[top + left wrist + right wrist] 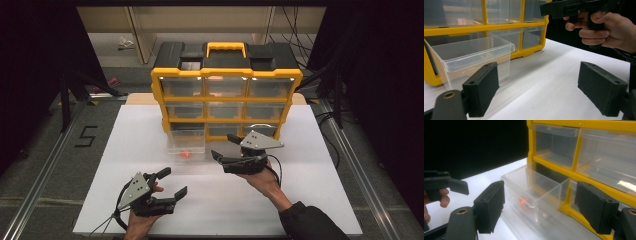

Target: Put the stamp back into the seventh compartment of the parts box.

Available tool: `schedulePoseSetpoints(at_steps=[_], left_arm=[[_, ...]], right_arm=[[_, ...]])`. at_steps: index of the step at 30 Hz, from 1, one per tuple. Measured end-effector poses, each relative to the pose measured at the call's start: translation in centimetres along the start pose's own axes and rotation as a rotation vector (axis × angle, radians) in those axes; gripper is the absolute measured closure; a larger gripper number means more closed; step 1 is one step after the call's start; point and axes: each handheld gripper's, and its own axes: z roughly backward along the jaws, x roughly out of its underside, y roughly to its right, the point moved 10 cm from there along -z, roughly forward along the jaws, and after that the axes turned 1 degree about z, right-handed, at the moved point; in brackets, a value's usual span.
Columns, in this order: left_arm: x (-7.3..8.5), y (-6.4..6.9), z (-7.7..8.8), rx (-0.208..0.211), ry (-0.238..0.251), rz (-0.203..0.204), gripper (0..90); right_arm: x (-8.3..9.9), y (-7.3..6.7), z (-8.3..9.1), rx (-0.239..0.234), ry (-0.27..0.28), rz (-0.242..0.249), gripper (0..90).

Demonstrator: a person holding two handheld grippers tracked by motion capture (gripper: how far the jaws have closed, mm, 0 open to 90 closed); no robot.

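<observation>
A yellow-and-black organizer cabinet (226, 75) with clear drawers stands at the back of the white table (125, 150). Its bottom-left drawer (186, 142) is pulled out, and a small red piece (184, 154) lies inside. My right gripper (224, 146) hovers just right of that drawer, jaws open and empty. The right gripper view looks at the drawer (534, 186) and the red piece (524, 203) beyond my open right gripper (543, 206). My left gripper (173, 182) is open nearer the front edge, apart from the drawer. In the left gripper view, the left gripper (541, 91) holds nothing.
The drawer (474, 53) and cabinet frame (486, 27) sit ahead-left in the left gripper view, with the other hand and the right gripper (574, 7) at top right. A metal rail (45, 165) runs along the table's left. Dark curtains flank both sides.
</observation>
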Motion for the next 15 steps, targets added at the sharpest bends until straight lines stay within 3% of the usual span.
schedulePoseSetpoints(at_steps=[15], left_arm=[[0.0, 0.1, -0.1, 0.007, -0.003, -0.001, 16.5]], right_arm=[[0.6, 0.2, 1.6, 0.017, 0.017, 0.006, 24.5]])
